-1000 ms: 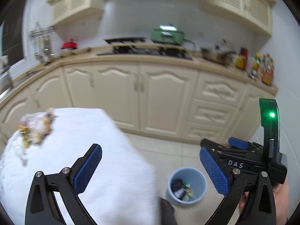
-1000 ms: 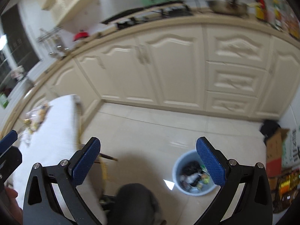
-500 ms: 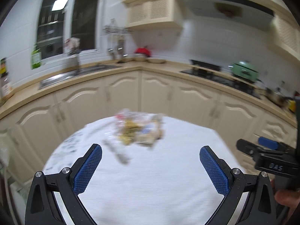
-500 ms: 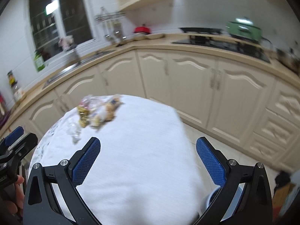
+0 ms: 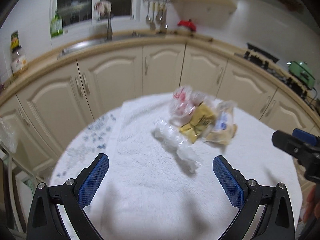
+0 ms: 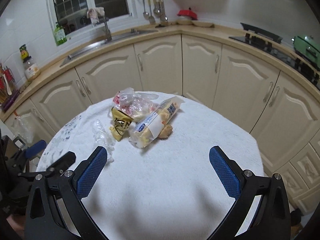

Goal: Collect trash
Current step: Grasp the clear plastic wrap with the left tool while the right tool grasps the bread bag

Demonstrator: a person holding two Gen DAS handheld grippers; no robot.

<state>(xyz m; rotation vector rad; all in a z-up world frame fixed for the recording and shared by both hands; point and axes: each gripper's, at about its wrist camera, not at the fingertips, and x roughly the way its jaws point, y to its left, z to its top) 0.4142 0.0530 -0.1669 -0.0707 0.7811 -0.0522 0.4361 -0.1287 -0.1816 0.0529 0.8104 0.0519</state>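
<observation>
Both pairs of blue-padded fingers stand wide apart and hold nothing: the left gripper and the right gripper hover over the near edge of the round table covered in white fluffy cloth. Ahead of the right fingers, toward the far side of the table, lies the trash in one heap: a clear crinkled plastic wrapper nearest the left pad, a crumpled yellow snack packet, a clear bread bag with a blue label and, behind them, a transparent bag with red print. None of it is picked up, so the collecting from this table seems all still to do.

The left wrist view is blurred; the heap probably sits ahead and right of its fingers. Only that view shows the right gripper's black body at its right edge; only the right wrist view shows the labels sharply.
</observation>
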